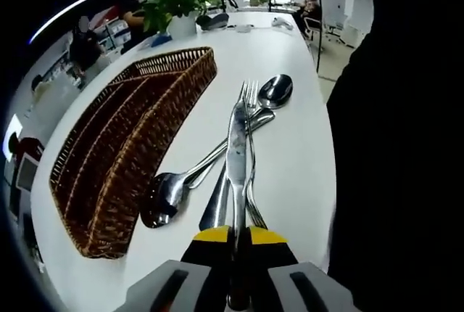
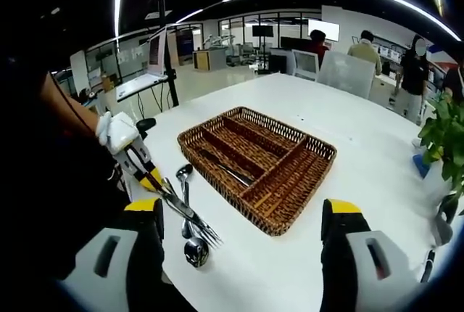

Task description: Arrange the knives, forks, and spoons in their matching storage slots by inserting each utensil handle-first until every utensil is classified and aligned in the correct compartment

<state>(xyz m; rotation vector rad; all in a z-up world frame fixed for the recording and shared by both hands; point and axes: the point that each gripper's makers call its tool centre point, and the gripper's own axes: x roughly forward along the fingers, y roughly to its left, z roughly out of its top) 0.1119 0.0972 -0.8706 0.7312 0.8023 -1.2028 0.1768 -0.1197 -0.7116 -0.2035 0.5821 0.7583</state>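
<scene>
While the left gripper (image 1: 233, 238) sits low over the white table (image 1: 297, 159), its yellow-tipped jaws are pressed together on a table knife (image 1: 236, 145), the blade running straight out ahead of them. Under and beside that blade lies a loose cluster of cutlery on the tabletop: a fork (image 1: 250, 120) with its tines pointing away, a spoon (image 1: 170, 192) with its bowl near the gripper and close to the basket's long side, and a second spoon (image 1: 275, 91) with its bowl at the far end. Their handles cross one another beneath the knife.

Just to one side stands the wicker basket (image 1: 119, 203), a woven brown tray split into long slots by woven walls, with a shorter cross slot at one end. From the left gripper view I cannot see down into its slots.

From the right gripper view the same basket (image 2: 290, 203) sits in the middle of the table (image 2: 362, 130), and one long slot holds a dark slim utensil (image 2: 226, 169) lying lengthwise; what kind it is I cannot tell. The other slots look bare. The right gripper (image 2: 245, 226) hangs above the table edge with its jaws spread wide and nothing between them. The left gripper (image 2: 152, 179) appears there too, gripping the knife (image 2: 183, 209) over the spoons (image 2: 185, 181).

A potted plant (image 1: 177, 3) stands at the table's far end.
</scene>
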